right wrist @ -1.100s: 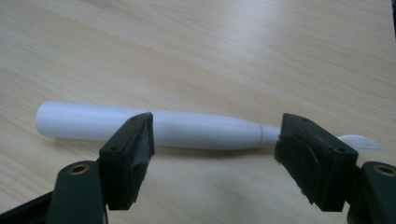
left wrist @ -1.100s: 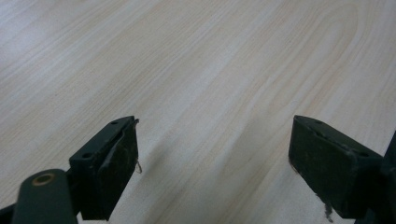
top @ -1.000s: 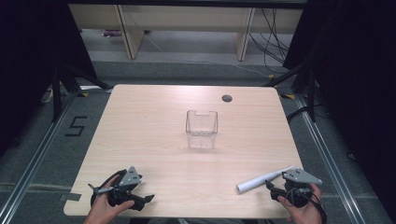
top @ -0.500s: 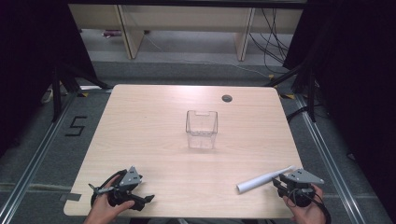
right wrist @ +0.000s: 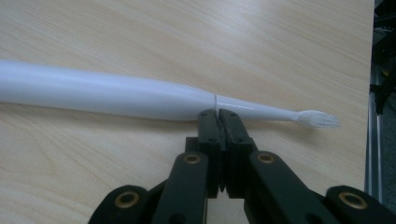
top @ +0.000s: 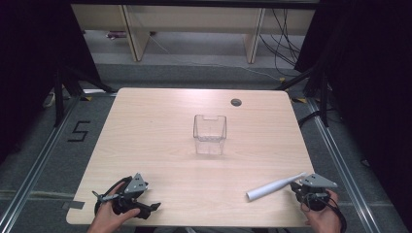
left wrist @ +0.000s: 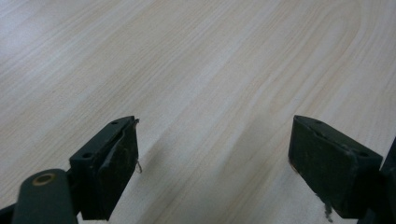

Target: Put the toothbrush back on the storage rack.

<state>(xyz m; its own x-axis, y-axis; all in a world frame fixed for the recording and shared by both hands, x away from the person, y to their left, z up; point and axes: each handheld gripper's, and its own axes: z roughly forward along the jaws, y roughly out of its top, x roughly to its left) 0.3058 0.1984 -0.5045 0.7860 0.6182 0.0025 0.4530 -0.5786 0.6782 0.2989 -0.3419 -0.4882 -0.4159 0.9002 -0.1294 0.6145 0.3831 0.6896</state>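
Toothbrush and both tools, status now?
Left tool open over bare table. Right tool shut, tips at the toothbrush lying flat, not gripping. Clear container mid-table, apart.

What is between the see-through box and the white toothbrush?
Nothing. In the high view, only bare wooden table lies between the clear box and the toothbrush, which lies near the right gripper.

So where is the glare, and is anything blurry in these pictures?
High view: a pale sheen on the table behind the clear plastic container. Left gripper view: wood grain sharp, near tongs soft. Right gripper view: electric toothbrush bright, its left end blurring.
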